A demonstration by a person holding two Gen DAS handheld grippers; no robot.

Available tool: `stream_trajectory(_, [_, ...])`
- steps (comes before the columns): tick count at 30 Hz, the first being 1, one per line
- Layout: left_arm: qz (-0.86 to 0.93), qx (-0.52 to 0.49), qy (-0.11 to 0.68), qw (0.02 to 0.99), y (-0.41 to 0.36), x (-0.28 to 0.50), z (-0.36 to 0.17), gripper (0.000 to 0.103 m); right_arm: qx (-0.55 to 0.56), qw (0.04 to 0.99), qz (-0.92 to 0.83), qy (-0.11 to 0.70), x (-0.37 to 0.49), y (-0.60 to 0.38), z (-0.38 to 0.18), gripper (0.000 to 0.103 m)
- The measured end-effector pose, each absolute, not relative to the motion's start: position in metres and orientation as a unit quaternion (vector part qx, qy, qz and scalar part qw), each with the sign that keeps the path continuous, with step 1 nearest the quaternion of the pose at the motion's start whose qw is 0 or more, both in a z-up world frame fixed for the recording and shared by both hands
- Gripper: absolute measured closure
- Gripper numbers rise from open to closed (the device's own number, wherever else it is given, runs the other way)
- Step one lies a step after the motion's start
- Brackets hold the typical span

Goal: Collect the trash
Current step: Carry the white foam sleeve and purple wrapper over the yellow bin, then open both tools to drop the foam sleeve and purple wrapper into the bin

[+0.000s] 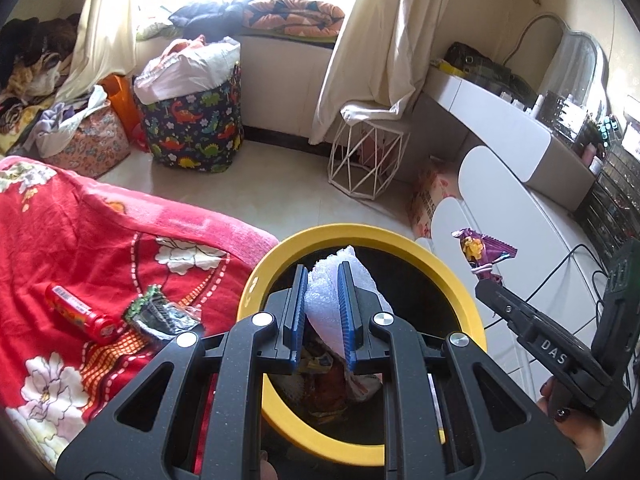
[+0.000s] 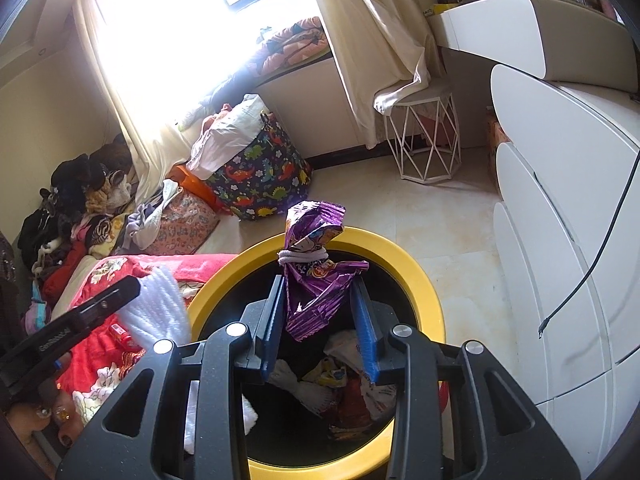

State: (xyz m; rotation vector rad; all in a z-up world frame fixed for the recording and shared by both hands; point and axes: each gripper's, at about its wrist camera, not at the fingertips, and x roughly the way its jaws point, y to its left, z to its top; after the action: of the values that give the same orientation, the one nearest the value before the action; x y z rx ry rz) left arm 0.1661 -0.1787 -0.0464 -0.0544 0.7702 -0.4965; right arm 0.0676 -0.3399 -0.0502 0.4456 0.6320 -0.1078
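My left gripper is shut on a white foam wrap and holds it over the yellow-rimmed trash bin. My right gripper holds a purple snack bag tied with a white band over the same bin, which holds several wrappers. The right gripper with its bag also shows at the right of the left wrist view. A red tube and a dark crumpled wrapper lie on the red floral blanket left of the bin.
A dinosaur-print laundry basket and a white wire stool stand on the tiled floor beyond the bin. A white dresser with a hanging cable is at the right. Clothes are piled at the far left.
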Motion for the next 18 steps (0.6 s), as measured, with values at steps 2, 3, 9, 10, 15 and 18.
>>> stream_trajectory(2, [-0.241, -0.032, 0.38, 0.893, -0.18, 0.171, -0.049, 0.092, 0.216, 0.925, -0.054, 0.309, 0.068, -0.338, -0.051, 0.07])
stream_trajectory(3, [-0.241, -0.035, 0.385, 0.89, -0.181, 0.173, -0.051, 0.092, 0.216, 0.925, -0.053, 0.309, 0.068, -0.339, -0.051, 0.07])
stream_trajectory(9, [-0.236, -0.065, 0.387, 0.889, -0.177, 0.18, -0.053, 0.03, 0.233, 0.917, -0.065, 0.319, 0.065, -0.343, -0.061, 0.038])
stream_trajectory(10, [-0.233, -0.072, 0.383, 0.891, -0.174, 0.18, -0.052, 0.023, 0.237, 0.915, -0.071, 0.318, 0.064, -0.345, -0.063, 0.038])
stream_trajectory(15, [-0.216, -0.071, 0.381, 0.896, -0.163, 0.173, -0.052, 0.011, 0.222, 0.918, -0.092, 0.316, 0.059, -0.342, -0.062, 0.027])
stream_trajectory(18, [-0.206, -0.068, 0.373, 0.902, -0.154, 0.164, -0.05, 0.011, 0.21, 0.922, -0.085, 0.315, 0.056, -0.334, -0.059, 0.024])
